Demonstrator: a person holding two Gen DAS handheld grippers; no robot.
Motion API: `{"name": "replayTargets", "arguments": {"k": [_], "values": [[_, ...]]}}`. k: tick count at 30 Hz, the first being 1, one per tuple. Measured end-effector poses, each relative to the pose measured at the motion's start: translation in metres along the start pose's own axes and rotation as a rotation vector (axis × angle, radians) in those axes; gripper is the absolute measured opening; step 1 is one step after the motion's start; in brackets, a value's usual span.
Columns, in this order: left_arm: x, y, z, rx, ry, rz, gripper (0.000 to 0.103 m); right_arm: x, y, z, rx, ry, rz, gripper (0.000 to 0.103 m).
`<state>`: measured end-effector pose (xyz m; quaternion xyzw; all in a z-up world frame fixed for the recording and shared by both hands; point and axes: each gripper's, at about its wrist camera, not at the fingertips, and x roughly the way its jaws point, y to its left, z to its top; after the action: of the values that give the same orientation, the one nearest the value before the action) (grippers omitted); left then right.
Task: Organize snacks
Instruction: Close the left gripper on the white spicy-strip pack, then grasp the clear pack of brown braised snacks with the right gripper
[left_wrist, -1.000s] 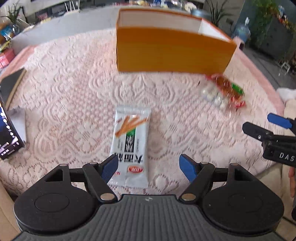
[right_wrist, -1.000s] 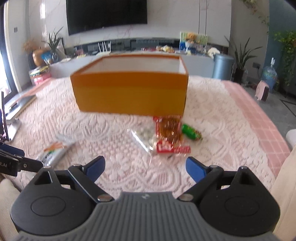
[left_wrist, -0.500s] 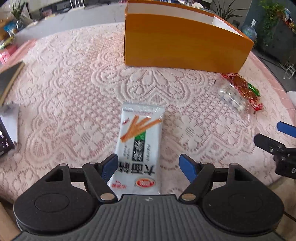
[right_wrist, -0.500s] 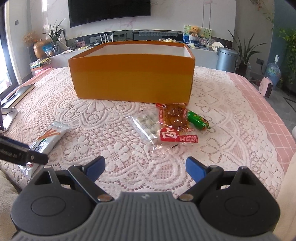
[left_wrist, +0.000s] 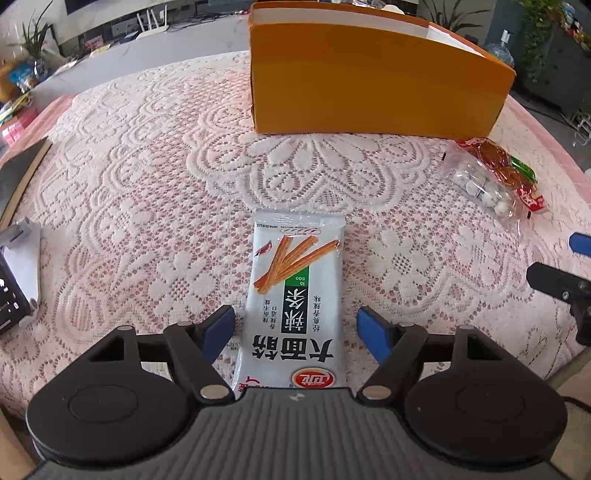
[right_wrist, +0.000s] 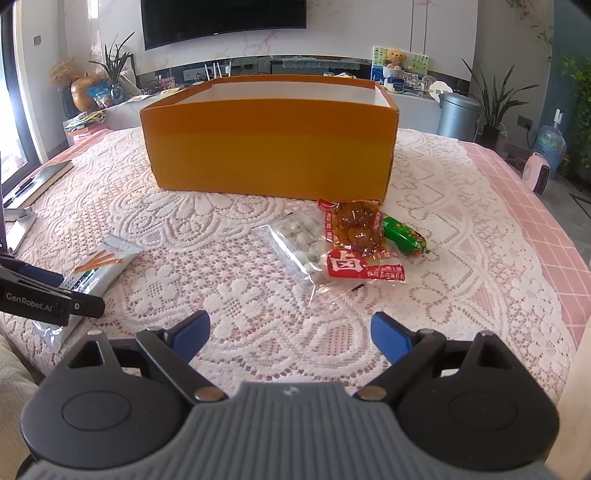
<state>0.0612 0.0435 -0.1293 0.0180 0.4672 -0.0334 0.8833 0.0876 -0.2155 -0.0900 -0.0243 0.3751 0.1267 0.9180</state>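
A white snack packet with orange sticks printed on it (left_wrist: 295, 291) lies flat on the lace tablecloth. My left gripper (left_wrist: 295, 325) is open, its blue pads either side of the packet's near half. The packet also shows in the right wrist view (right_wrist: 96, 266). An open orange box (left_wrist: 373, 88) stands behind, also in the right wrist view (right_wrist: 269, 147). My right gripper (right_wrist: 290, 332) is open and empty, short of a clear bag of pale balls (right_wrist: 301, 243), a red-brown snack packet (right_wrist: 356, 236) and a green sausage (right_wrist: 402, 236).
The same pile of snacks (left_wrist: 495, 177) lies at the right in the left wrist view. A phone on a stand (left_wrist: 14, 273) sits at the table's left edge. The right gripper's fingers (left_wrist: 554, 280) show at the right edge. The table's near edge is close below both grippers.
My left gripper has moved forward and lower over the white packet, so its pads now flank it. My right gripper has moved closer to the snack pile.
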Motion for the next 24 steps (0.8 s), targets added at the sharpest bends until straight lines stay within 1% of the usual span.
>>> {"name": "replayTargets", "arguments": {"k": [1,2,3,4,5,8,12,14,17,19,21,24], "values": [[-0.001,0.0,0.0,-0.002,-0.005,0.002,0.07,0.0,0.0,0.0,0.0,-0.001,0.0,0.091],[-0.001,0.0,0.0,-0.001,-0.012,-0.002,0.064,0.0,-0.001,0.0,0.001,-0.002,-0.001,0.091],[-0.002,0.001,0.0,0.0,-0.014,0.001,0.061,0.0,-0.001,0.0,0.002,-0.004,-0.003,0.091],[-0.002,0.001,0.001,-0.003,-0.014,-0.001,0.06,0.0,-0.001,0.0,0.002,-0.007,-0.007,0.091],[-0.002,0.002,0.0,-0.006,-0.019,-0.001,0.059,0.0,-0.001,0.0,0.0,-0.012,-0.015,0.091],[-0.004,0.003,0.0,-0.012,-0.028,-0.003,0.057,-0.001,0.001,0.0,-0.025,-0.029,-0.034,0.086],[-0.011,0.006,0.005,-0.055,-0.061,-0.01,0.056,-0.001,0.001,0.003,-0.038,-0.041,-0.058,0.086],[-0.015,0.006,0.009,-0.071,-0.071,-0.032,0.056,-0.002,-0.001,0.006,-0.038,-0.062,-0.077,0.086],[-0.016,0.001,0.017,-0.077,-0.075,-0.055,0.056,0.001,-0.004,0.015,-0.055,-0.066,-0.081,0.079],[-0.016,-0.005,0.024,-0.068,-0.08,-0.061,0.056,0.006,-0.007,0.021,-0.063,-0.057,-0.082,0.066],[-0.014,-0.012,0.031,-0.052,-0.084,-0.072,0.056,0.013,-0.011,0.029,-0.065,-0.038,-0.096,0.062],[-0.01,-0.024,0.041,-0.031,-0.09,-0.091,0.056,0.022,-0.02,0.039,-0.049,-0.043,-0.108,0.063]]}}
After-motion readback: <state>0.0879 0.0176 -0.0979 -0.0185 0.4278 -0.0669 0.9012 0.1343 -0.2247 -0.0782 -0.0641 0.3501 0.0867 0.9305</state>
